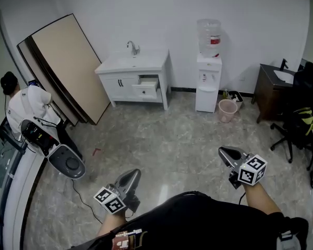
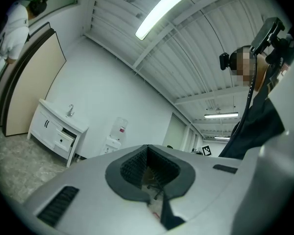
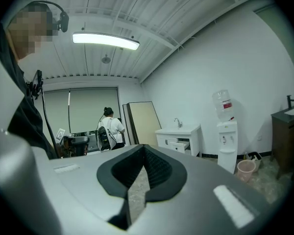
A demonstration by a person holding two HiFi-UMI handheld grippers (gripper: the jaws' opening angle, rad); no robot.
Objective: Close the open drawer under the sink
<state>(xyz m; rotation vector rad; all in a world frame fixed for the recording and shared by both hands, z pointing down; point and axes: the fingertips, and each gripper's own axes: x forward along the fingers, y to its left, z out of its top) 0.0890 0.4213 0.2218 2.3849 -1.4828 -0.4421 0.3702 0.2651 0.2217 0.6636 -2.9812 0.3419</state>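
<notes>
Left gripper [image 1: 129, 177] and right gripper [image 1: 227, 153] hang low in frame, jaws together and empty, well apart from the white drawer [image 1: 147, 88] standing open under the white sink [image 1: 133, 62], upper centre.

Far wall, centre: sink cabinet [image 1: 115, 86], faucet [image 1: 133, 48] on top, open drawer [image 1: 147, 88] jutting from its right half. Left of it, boards [image 1: 68, 66] leaning on the wall. Right of it, water dispenser [image 1: 207, 85], bin [image 1: 227, 110] just beside. Farther right, second sink cabinet [image 1: 268, 92], office chair [image 1: 297, 129] in front.
</notes>
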